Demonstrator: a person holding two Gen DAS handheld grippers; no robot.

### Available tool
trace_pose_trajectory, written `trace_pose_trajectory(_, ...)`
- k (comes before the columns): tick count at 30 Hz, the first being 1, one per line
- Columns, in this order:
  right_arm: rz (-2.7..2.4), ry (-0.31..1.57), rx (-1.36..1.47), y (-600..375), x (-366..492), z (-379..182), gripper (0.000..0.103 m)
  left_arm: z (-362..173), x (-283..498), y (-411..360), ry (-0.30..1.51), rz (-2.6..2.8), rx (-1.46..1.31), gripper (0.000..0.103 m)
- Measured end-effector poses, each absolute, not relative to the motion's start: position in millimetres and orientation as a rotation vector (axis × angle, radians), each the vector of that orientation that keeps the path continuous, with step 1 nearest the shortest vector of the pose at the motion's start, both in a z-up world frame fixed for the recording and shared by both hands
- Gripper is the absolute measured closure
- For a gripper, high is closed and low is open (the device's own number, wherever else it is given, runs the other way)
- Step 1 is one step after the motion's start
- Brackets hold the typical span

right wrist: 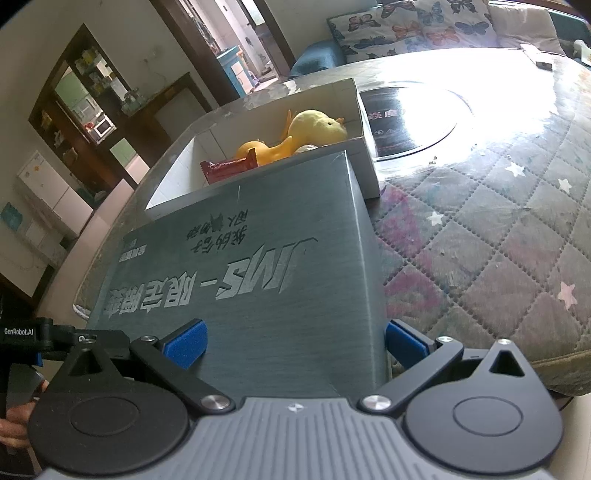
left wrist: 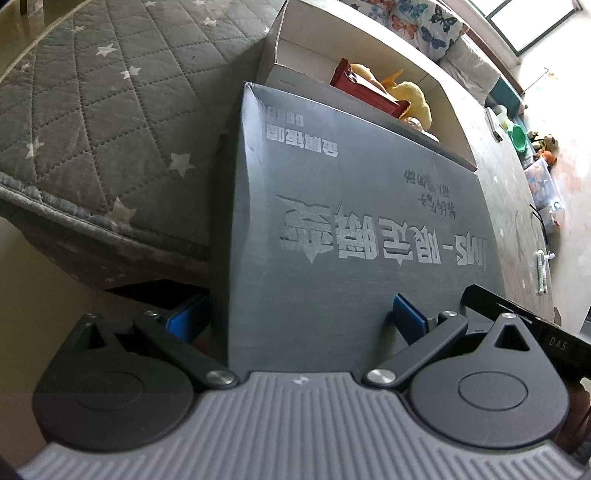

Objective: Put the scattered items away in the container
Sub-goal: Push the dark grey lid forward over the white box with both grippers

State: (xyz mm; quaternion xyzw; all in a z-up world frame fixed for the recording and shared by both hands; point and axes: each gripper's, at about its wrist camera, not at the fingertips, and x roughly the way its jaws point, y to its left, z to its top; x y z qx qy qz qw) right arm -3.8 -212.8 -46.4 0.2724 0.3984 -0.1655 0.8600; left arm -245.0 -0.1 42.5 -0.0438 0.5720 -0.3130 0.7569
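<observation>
A grey lid with pale printed lettering (left wrist: 351,229) (right wrist: 240,280) lies tilted over the near part of an open white box (left wrist: 369,48) (right wrist: 354,96). Inside the box lie a yellow plush duck (left wrist: 413,96) (right wrist: 314,125) and a red snack wrapper (left wrist: 362,86) (right wrist: 225,168). My left gripper (left wrist: 298,319) stands open astride the lid's near left corner, one blue pad over the top and one outside the side wall. At the near right corner my right gripper (right wrist: 294,346) is open and placed the same way. Contact between pads and lid is unclear.
The box rests on a quilted grey cover with stars (left wrist: 92,110) (right wrist: 498,221). A black round plate (right wrist: 410,118) lies just beyond the box. Butterfly cushions (right wrist: 413,29) line the back. A green bowl (left wrist: 519,134) and small toys sit far right. A hand (right wrist: 14,421) holds the left gripper.
</observation>
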Motion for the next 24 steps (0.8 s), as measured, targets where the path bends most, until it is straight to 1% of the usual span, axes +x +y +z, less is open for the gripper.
trace_pose_trajectory(16,-0.308,0.869,0.55,-224,5,-50,0.0,44,-235,1,1.278,-0.682,-0.086,0.0)
trace_pose_trajectory(24,-0.297,0.874,0.534,-227,8,-48,0.0,49,-236,6,1.256,-0.69,-0.039,0.0)
